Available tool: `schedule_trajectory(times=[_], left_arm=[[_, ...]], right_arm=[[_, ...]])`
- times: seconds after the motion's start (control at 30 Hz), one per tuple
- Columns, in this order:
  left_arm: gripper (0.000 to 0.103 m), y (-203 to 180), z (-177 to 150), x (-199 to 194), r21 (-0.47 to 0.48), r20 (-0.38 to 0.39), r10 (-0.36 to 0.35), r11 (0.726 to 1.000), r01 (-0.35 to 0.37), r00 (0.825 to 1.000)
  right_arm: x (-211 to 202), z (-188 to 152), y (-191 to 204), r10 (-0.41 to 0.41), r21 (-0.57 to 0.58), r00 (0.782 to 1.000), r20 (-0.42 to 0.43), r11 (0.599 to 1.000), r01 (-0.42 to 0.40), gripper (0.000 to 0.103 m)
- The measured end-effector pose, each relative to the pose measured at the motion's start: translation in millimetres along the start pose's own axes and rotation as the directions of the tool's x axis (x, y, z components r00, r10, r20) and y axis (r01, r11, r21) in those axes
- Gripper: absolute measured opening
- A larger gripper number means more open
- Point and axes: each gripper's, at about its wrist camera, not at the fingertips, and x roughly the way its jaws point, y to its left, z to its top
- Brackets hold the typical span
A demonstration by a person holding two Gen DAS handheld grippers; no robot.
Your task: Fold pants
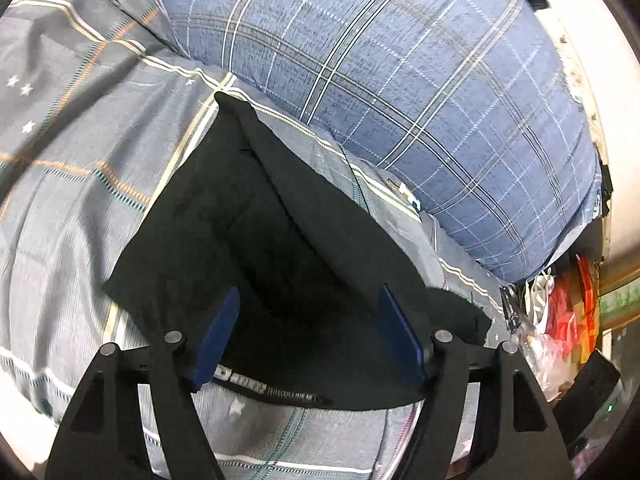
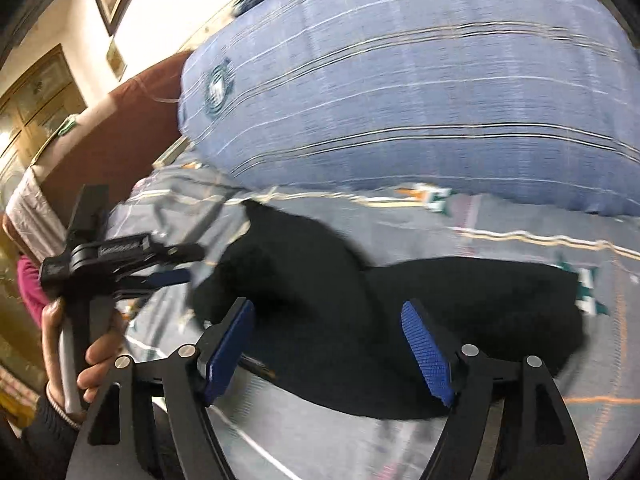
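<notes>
The black pants (image 1: pixel 280 248) lie folded into a compact pile on the grey patterned bedsheet (image 1: pixel 80 168). A white-printed waistband label shows at their near edge. My left gripper (image 1: pixel 308 292) hovers over the pants, open, with its blue pads apart and nothing pressed between them. In the right wrist view the pants (image 2: pixel 320 312) are a blurred dark heap below my right gripper (image 2: pixel 328 306), which is also open and clear of the cloth. The left gripper (image 2: pixel 192 264) shows there too at the left, held by a hand (image 2: pixel 96 360).
A big blue plaid pillow or folded quilt (image 1: pixel 400 100) (image 2: pixel 400 100) lies just beyond the pants. Bags and red packets (image 1: pixel 560 312) crowd the gap past the bed's right edge. A brown headboard (image 2: pixel 120 132) and a wall with frames stand at the left.
</notes>
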Motion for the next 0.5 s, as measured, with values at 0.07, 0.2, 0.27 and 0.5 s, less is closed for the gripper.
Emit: schedule_trajectory(times=[0.07, 0.2, 0.27, 0.5], left_arm=[[0.072, -2.4, 15.0, 12.8, -0.008, -0.043, -0.011, 1.0, 0.01, 0.999], [0.072, 9.3, 42.9, 44.7, -0.062, -0.081, -0.039, 0.997, 0.034, 0.996], [0.071, 19.4, 45.5, 57.9, -0.066, -0.071, -0.044, 0.997, 0.04, 0.996], [0.066, 25.5, 56.1, 77.7, -0.114, -0.148, -0.051, 0.993, 0.034, 0.988]], right_arm=[[19.5, 13.2, 18.9, 0.012, -0.045, 0.999, -0.03, 0.999, -0.013, 0.078], [68.0, 29.6, 59.2, -0.053, -0.186, 0.997, -0.055, 0.982, 0.042, 0.078], [98.7, 28.1, 65.6, -0.054, -0.231, 0.995, -0.082, 0.972, 0.034, 0.077], [164.7, 17.6, 60.2, -0.159, -0.322, 0.975, -0.157, 0.941, 0.102, 0.047]])
